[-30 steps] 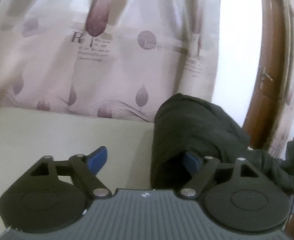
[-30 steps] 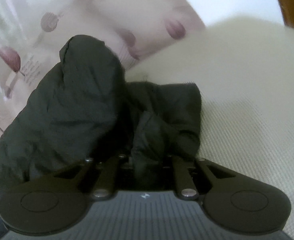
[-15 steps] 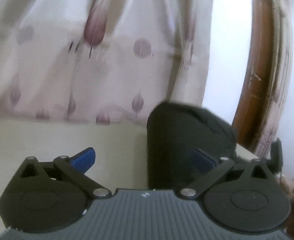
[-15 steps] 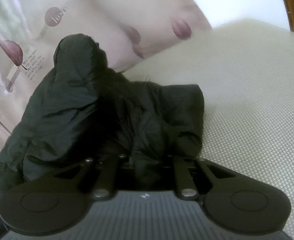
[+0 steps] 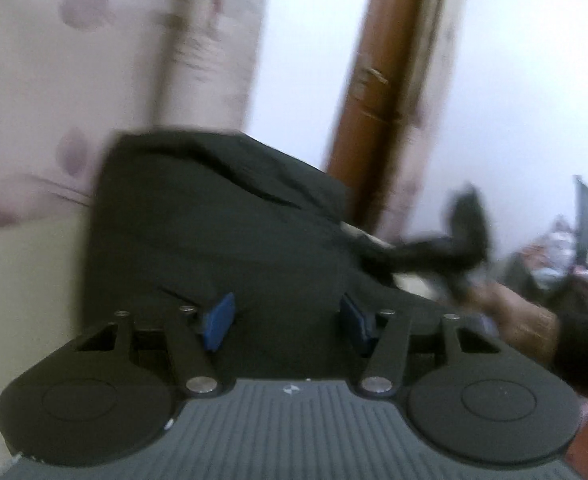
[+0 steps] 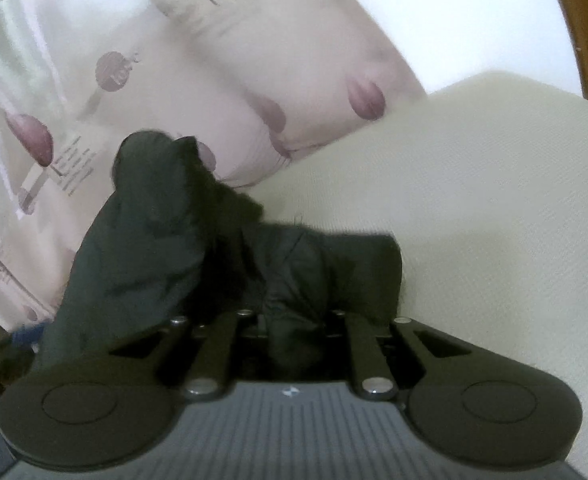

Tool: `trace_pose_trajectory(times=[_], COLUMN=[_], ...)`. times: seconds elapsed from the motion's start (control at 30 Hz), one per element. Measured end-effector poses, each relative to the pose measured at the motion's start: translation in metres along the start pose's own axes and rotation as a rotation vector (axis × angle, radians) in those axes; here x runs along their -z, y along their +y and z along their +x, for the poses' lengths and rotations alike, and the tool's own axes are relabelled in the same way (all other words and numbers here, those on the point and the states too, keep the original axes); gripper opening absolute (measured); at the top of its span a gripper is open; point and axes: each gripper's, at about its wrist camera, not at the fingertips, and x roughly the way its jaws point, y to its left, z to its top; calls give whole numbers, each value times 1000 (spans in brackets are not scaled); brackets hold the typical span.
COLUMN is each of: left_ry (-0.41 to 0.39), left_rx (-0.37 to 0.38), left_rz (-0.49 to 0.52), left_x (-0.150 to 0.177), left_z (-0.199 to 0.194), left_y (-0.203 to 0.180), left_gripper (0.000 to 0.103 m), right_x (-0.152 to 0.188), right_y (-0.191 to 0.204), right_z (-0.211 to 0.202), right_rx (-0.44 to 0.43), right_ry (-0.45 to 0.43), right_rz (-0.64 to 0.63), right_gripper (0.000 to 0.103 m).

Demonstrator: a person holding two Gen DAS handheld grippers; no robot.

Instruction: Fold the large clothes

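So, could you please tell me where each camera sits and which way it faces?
Left wrist: rides the left gripper, facing the black garment, curtain and door; blue fingers straddle cloth, having just been closing.
Right wrist: rides the right gripper, facing the mattress and curtain; it is shut on the garment.
Shared: garment, curtain.

Left view motion-blurred; soft even light; fisheye bending at edges.
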Motion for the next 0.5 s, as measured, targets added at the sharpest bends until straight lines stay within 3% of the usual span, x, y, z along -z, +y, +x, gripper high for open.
trace_pose_trajectory(times=[0.07, 0.13, 0.27, 0.33, 0.4, 0.43, 0.5], left_ry=[3, 7, 2, 7, 10, 12, 21], left_rx=[-17, 45, 67, 90, 106, 109, 108], left_rz=[60, -21, -77, -116, -112, -110, -93], left_x=[9, 13, 22, 26, 30, 30, 32], left_z=[9, 18, 31, 35, 38, 39, 41], left_y=[-13, -9, -3, 3, 2, 2, 1], left_gripper=[57, 57, 57, 57, 56, 56, 57], right_x=[-13, -26, -50, -50, -35, -26, -23], right_y=[5, 13, 31, 11, -24, -36, -45], right_z=[14, 27, 35, 50, 77, 81, 71], right_rx=[1, -10, -127, -156, -109, -142, -157], right_ry=[16, 26, -59, -49, 43, 58, 28], right_rz=[-21, -32, -69, -1, 114, 157, 213], right_gripper=[12, 11, 10, 10, 12, 12, 17])
